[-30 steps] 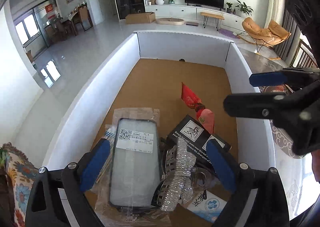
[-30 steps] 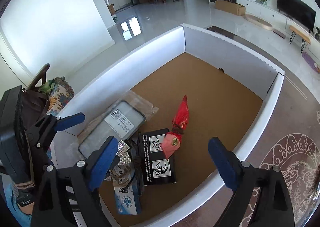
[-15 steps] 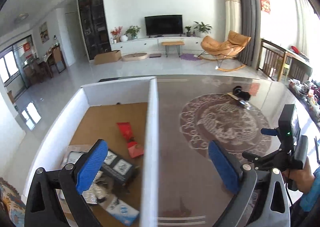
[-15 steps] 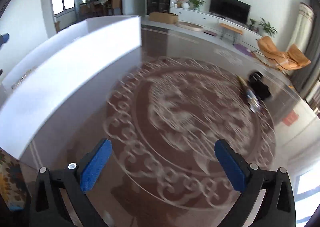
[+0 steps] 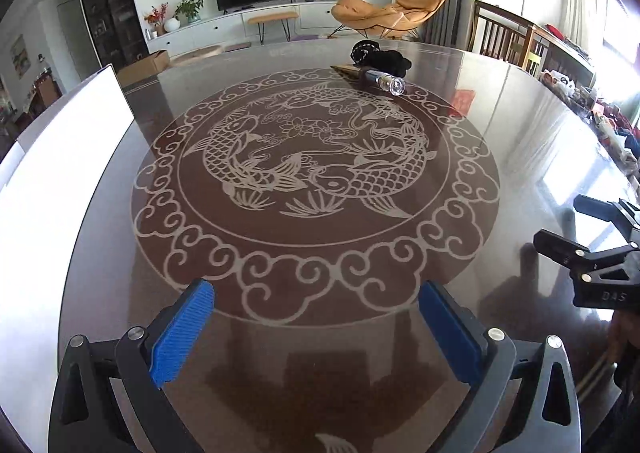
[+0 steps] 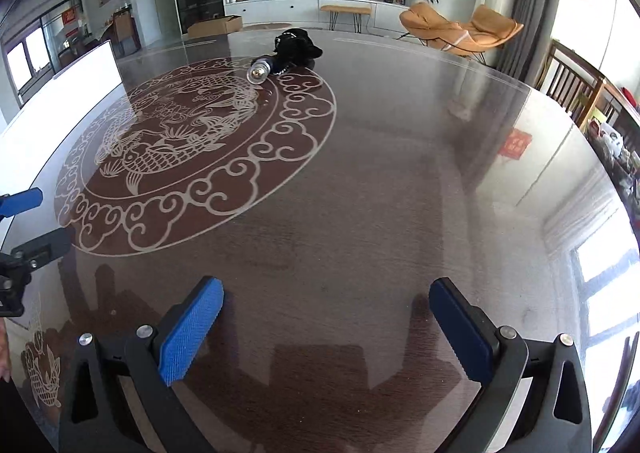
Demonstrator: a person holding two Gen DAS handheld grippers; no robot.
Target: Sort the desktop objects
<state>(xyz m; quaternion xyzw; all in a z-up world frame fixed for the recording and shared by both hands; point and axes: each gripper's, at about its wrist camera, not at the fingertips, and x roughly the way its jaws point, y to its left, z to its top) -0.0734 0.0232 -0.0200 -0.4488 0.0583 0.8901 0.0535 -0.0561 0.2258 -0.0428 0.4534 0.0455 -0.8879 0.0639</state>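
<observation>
We hold both grippers over the dark glass table (image 5: 520, 141), using its round fish pattern (image 5: 316, 181) as our landmark. The left gripper (image 5: 316, 329) hangs above the near rim of the pattern, its blue pads spread wide with nothing between them. The right gripper (image 6: 326, 329) sits over plain glass to the right of the pattern, also spread wide and empty.

At the far rim of the pattern, 2 things are left: a blue bottle with a clear cap (image 5: 380, 81) lying on its side, and a black bundle (image 5: 380, 57) just behind it, apparently touching. The white box (image 5: 60, 157) stands left of the pattern; its inside is hidden from here.

We judge the sorting nearly finished, with these 2 things left to collect.
</observation>
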